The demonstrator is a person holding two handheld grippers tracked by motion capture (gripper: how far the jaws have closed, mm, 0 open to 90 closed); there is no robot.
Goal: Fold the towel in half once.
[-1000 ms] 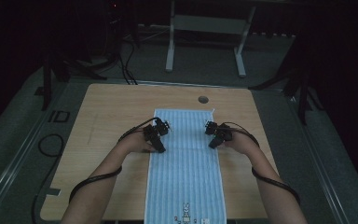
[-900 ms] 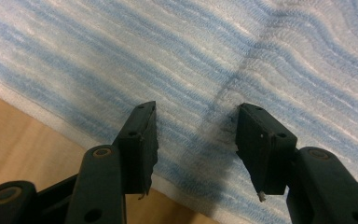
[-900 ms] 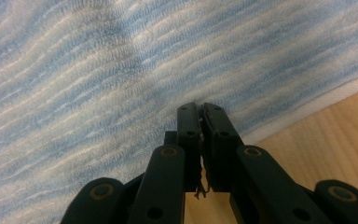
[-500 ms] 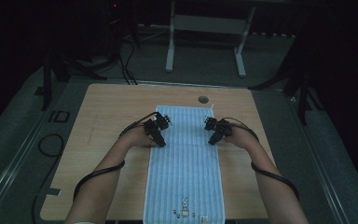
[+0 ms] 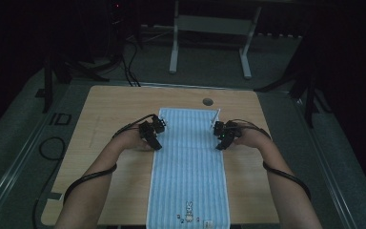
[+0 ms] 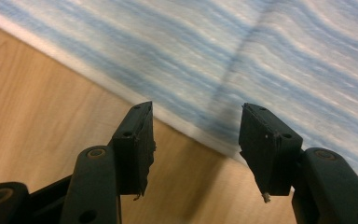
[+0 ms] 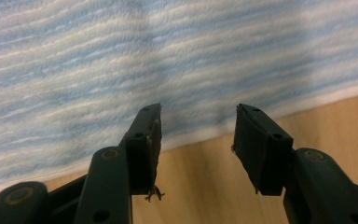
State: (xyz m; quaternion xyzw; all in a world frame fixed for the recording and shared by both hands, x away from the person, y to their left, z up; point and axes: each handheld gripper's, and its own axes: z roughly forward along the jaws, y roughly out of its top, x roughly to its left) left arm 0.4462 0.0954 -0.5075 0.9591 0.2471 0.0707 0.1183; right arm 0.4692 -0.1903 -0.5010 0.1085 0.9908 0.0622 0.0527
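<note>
Your two forearms come in from the bottom of the high view and angle inward, wrists bent slightly so both tools point toward each other and forward. Your left hand-held gripper (image 5: 158, 130) has its jaws standing apart, having just opened a little further, with nothing pinched between the pads (image 6: 137, 140). Your right hand-held gripper (image 5: 218, 130) has also just been opening and its jaws now gape with nothing between them; a few loose fibres cling to one pad (image 7: 150, 140), and a cable trails back along each arm.
</note>
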